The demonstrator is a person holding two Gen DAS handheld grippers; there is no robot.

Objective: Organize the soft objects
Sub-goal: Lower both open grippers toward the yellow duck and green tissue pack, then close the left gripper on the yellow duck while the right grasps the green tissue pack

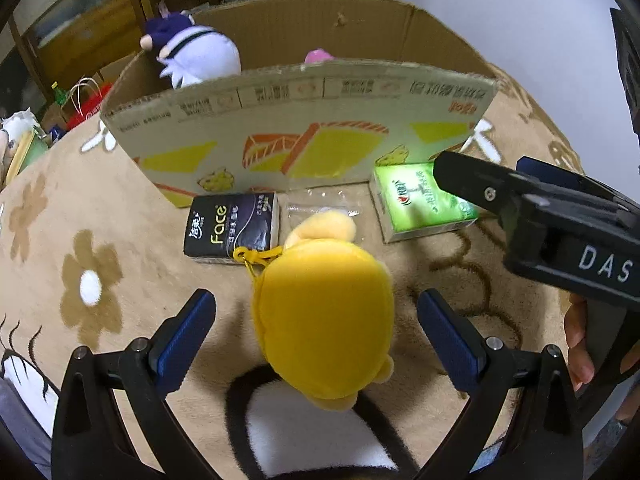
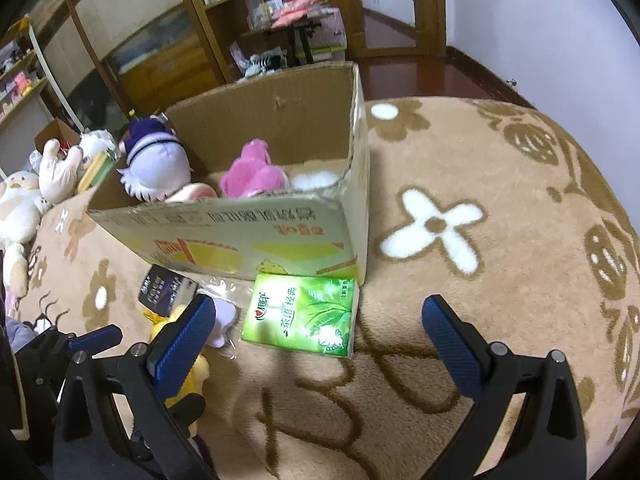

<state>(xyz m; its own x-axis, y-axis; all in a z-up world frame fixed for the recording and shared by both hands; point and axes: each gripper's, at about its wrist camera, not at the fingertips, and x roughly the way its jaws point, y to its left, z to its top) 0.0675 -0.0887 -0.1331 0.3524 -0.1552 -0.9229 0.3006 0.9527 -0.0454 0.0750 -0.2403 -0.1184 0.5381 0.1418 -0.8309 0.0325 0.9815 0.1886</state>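
- Left tongs (image 1: 316,324) agape, astride yellow plush (image 1: 324,316); long axis running fore-aft toward box (image 1: 304,128)
- Right tongs (image 2: 320,336) agape, empty; farther off

Two plush toys (image 2: 160,164) in cardboard box (image 2: 224,236), tissue packs (image 2: 300,314) before it

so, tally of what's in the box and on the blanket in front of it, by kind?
Plush toys: 3 — purple-and-white and pink in the cardboard box, yellow on the blanket between the left gripper's open fingers.
Tissue packs: 2 — black, green.
Clear plastic wrappers: 1.
Total: 6
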